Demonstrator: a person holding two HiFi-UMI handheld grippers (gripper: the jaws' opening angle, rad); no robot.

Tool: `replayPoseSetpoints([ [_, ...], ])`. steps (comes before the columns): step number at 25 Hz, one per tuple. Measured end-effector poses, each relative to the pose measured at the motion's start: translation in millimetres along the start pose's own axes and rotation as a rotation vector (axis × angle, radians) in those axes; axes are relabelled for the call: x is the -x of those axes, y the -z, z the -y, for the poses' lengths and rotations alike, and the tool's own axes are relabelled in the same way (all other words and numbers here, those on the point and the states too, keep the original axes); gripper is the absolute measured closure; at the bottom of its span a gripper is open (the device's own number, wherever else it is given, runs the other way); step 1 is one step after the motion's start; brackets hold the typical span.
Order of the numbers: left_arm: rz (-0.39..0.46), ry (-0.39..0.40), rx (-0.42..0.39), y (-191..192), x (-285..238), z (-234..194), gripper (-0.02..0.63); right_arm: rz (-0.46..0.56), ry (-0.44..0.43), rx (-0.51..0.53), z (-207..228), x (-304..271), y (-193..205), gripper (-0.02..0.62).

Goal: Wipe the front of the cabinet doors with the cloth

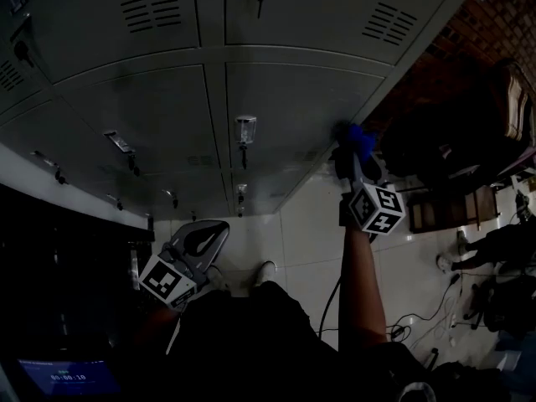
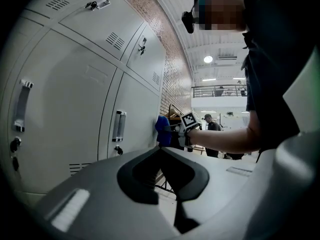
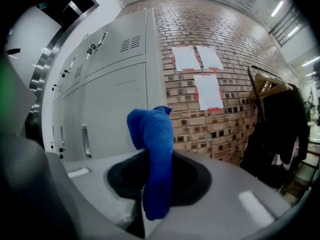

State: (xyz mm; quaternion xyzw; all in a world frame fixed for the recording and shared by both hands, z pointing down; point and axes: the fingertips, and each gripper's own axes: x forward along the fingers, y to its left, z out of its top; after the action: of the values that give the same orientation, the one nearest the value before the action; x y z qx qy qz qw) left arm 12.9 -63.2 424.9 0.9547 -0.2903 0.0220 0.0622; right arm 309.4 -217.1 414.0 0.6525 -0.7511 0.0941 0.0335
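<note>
A grey metal locker cabinet (image 1: 276, 107) with several doors fills the head view. My right gripper (image 1: 356, 153) is shut on a blue cloth (image 1: 358, 137) and holds it against the right edge of the rightmost door (image 2: 135, 116). The blue cloth (image 3: 152, 154) sticks up between the shut jaws in the right gripper view. From the left gripper view the blue cloth (image 2: 162, 130) touches the door edge. My left gripper (image 1: 201, 245) hangs low near my body, shut with nothing in it, away from the doors.
Door handles (image 1: 244, 130) and keys stick out from the doors. A brick wall (image 3: 220, 99) with taped papers stands beside the cabinet. A dark coat on a rack (image 3: 280, 129) is to the right. Cables (image 1: 423, 321) lie on the tiled floor. A person (image 2: 212, 134) stands further off.
</note>
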Motion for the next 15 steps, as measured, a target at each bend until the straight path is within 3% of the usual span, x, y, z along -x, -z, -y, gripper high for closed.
replayPoseSetpoints([
  [8, 0.024, 0.003, 0.006, 7, 33, -20, 0.606, -0.040, -0.226, 0.008, -126, 2, 38, 0.509],
  [15, 0.032, -0.032, 0.015, 9, 64, -35, 0.606, -0.098, -0.436, 0.090, -245, -18, 57, 0.509],
])
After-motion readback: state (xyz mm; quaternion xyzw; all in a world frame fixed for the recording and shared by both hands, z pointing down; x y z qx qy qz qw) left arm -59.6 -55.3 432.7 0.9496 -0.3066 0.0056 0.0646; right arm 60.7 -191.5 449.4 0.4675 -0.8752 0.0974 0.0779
